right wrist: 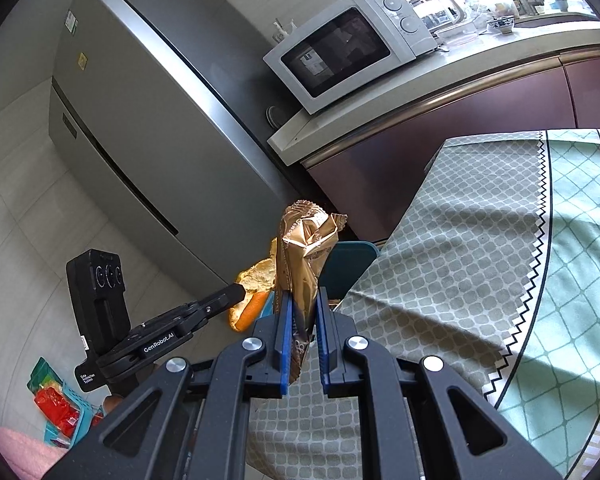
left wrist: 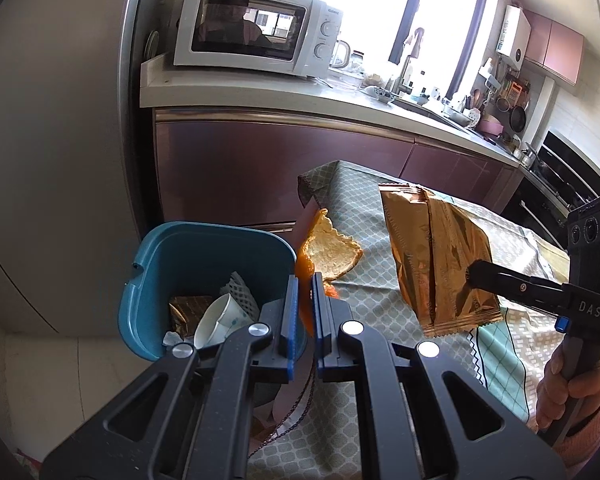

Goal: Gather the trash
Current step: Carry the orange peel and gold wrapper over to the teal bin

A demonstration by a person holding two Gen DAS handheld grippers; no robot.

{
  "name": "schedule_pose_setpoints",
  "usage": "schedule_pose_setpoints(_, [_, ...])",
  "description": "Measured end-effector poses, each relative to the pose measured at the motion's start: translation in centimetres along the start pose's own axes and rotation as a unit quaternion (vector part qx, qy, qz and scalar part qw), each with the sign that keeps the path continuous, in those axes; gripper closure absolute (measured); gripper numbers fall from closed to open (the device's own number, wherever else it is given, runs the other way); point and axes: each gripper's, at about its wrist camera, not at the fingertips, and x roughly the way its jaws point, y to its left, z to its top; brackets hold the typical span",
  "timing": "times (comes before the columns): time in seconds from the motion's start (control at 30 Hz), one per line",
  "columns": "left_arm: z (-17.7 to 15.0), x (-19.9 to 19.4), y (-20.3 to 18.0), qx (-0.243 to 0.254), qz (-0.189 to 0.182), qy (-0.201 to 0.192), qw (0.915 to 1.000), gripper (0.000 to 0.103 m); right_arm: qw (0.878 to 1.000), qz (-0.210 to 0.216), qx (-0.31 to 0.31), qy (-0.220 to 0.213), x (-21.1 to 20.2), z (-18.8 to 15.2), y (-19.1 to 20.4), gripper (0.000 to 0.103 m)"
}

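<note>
1. The tabletop (left wrist: 380, 240), under a patterned cloth, ended in a corner right beside the blue bin (left wrist: 172, 264). The fridge (right wrist: 140, 140) and cabinet fronts stood behind, so open room lay mostly above the bin's mouth.
2. The bin, standing just off the tabletop edge, already held a crumpled paper cup and other scraps. A late release could have dropped trash on the cloth or floor.
3. The right tool (left wrist: 474, 274) was clamped on the gold wrapper (left wrist: 440, 260), which hung over the tabletop, short of the bin. The slick foil might have slid out of the thin grip.
4. The left tool (left wrist: 305, 280) pinched the orange peel (left wrist: 328, 256) by one edge, near the bin's rim. The curled peel might have torn or caught on the rim.
</note>
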Motion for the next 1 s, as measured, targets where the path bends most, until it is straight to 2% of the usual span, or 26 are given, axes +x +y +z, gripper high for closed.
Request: schedule_pose_setpoints(1.0, [0.3, 1.2, 1.9, -0.018, 0.025, 0.010, 0.9995, 0.096, 1.000, 0.005, -0.004, 0.030, 3.6, 0.6, 1.1, 0.093])
